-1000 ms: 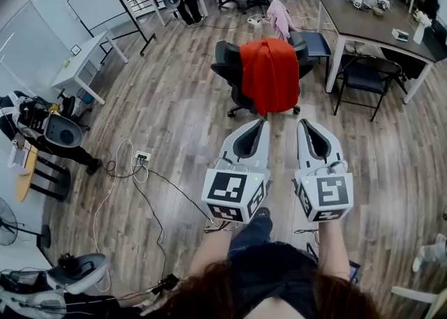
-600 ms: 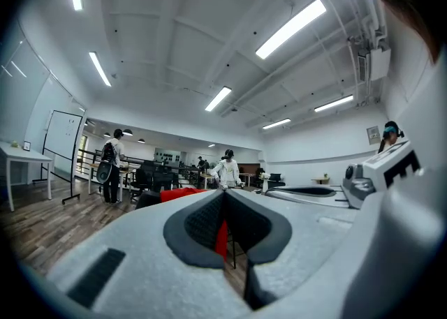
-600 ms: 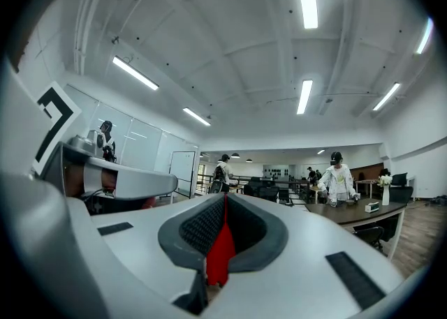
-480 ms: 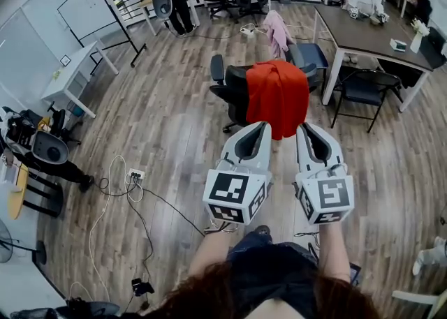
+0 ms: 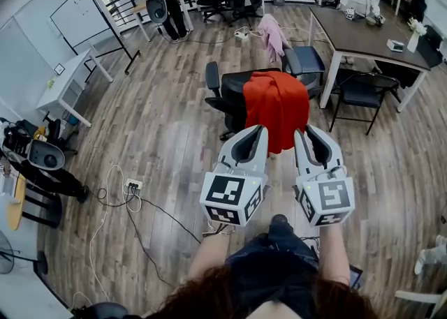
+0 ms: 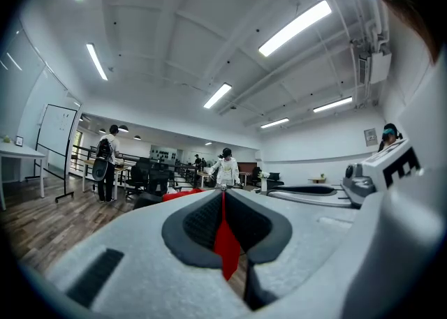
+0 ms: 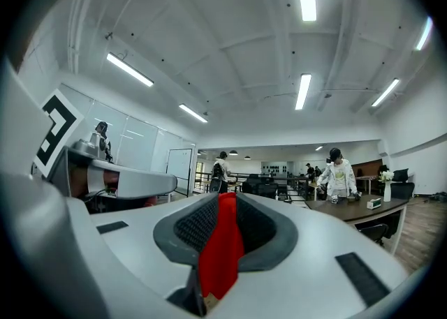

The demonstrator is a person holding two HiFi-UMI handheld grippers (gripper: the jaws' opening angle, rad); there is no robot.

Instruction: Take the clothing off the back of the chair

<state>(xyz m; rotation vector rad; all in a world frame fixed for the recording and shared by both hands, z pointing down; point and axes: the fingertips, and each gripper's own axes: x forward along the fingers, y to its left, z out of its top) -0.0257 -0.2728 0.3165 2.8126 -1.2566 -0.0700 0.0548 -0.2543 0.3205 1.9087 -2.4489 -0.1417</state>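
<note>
A red garment (image 5: 276, 108) hangs over the back of a black office chair (image 5: 225, 91) in the middle of the head view. Both grippers point level at it from the near side. My left gripper (image 5: 260, 130) is shut and empty, its tips by the garment's lower left edge. Only a thin red sliver (image 6: 223, 241) shows through its closed jaws. My right gripper (image 5: 305, 131) is by the lower right edge and its jaws are opening. The red cloth (image 7: 222, 241) shows through their gap, and I cannot tell if it lies between the pads.
A brown table (image 5: 370, 35) and a dark chair (image 5: 363, 87) stand at the right. A pink garment (image 5: 271, 31) hangs on a blue chair behind. Cables and a power strip (image 5: 133, 186) lie on the wooden floor at the left. A white desk (image 5: 66, 84) stands far left, with people at the back.
The person has walked forward. The chair with the red garment has come from well ahead to just beyond both gripper tips.
</note>
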